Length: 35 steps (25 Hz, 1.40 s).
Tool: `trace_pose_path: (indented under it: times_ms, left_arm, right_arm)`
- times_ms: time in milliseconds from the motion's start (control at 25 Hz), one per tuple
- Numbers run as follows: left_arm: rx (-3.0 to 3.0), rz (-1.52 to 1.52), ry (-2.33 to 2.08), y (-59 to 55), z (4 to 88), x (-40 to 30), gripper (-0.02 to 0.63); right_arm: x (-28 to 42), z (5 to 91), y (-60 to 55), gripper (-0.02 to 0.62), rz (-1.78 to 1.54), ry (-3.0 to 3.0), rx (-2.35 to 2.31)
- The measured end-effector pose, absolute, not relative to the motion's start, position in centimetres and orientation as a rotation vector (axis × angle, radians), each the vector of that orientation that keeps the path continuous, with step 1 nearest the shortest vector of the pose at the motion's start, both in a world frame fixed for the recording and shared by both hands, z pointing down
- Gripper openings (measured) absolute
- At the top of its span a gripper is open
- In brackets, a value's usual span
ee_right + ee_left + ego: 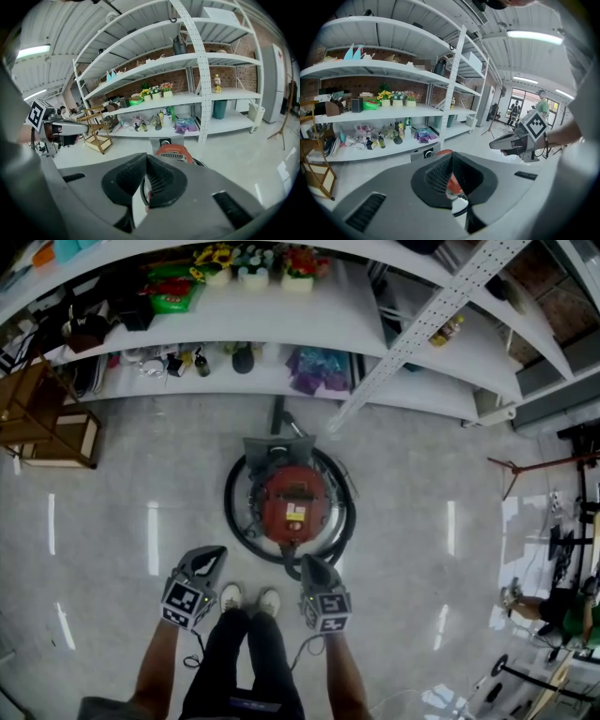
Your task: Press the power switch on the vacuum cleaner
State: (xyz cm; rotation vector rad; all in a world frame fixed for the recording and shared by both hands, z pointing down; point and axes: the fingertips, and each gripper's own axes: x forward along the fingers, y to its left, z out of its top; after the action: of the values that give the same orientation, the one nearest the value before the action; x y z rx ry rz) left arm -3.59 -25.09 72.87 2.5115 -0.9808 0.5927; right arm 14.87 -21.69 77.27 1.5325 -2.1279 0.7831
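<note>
L claw, R claw closed nr vacuum; shoes in head view only.

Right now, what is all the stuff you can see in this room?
vacuum cleaner: one, red, on the floor just ahead of the feet
hose: one, black, looped around the vacuum cleaner
shelves: one rack, white, behind the vacuum cleaner
flower pots: three, white, on a shelf
bottles: several, mixed colours, lowest shelf
wooden stand: one, brown, floor at the left
shoes: two, white, on the person's feet
left gripper: one, grey, shut, empty
right gripper: one, grey, shut, empty
</note>
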Motion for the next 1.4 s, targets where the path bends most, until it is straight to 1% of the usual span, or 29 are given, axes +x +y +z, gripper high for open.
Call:
trace_pose_path:
  times_ms: [240, 800, 1000, 1240, 1400]
  left_arm:
    - [2.514, 0.638, -0.968, -25.4, 76.5, -2.9, 0.006]
    - [2.454, 0.608, -0.965, -25.9, 83.4, -3.0, 0.006]
    - [2.436, 0.592, -0.967, -25.6, 84.7, -3.1, 0.006]
    - [2.425, 0.581, -0.958, -25.2, 85.5, -3.1, 0.006]
    - [2.412, 0.571, -0.965, -25.0, 85.7, -3.2, 0.006]
  right_arm:
    - [15.2, 81.0, -22.7, 0.012, 0.815, -2.115, 1.522]
    - [15.1, 88.8, -25.3, 0.012, 0.847, -2.102, 1.477]
    - [15.5, 92.2, -25.5, 0.012, 0.832, -2.076, 1.457]
    - [14.3, 92.6, -27.2, 0.012, 0.842, -2.108, 1.460]
    - [14.4, 94.5, -27.2, 0.012, 0.838, -2.083, 1.439]
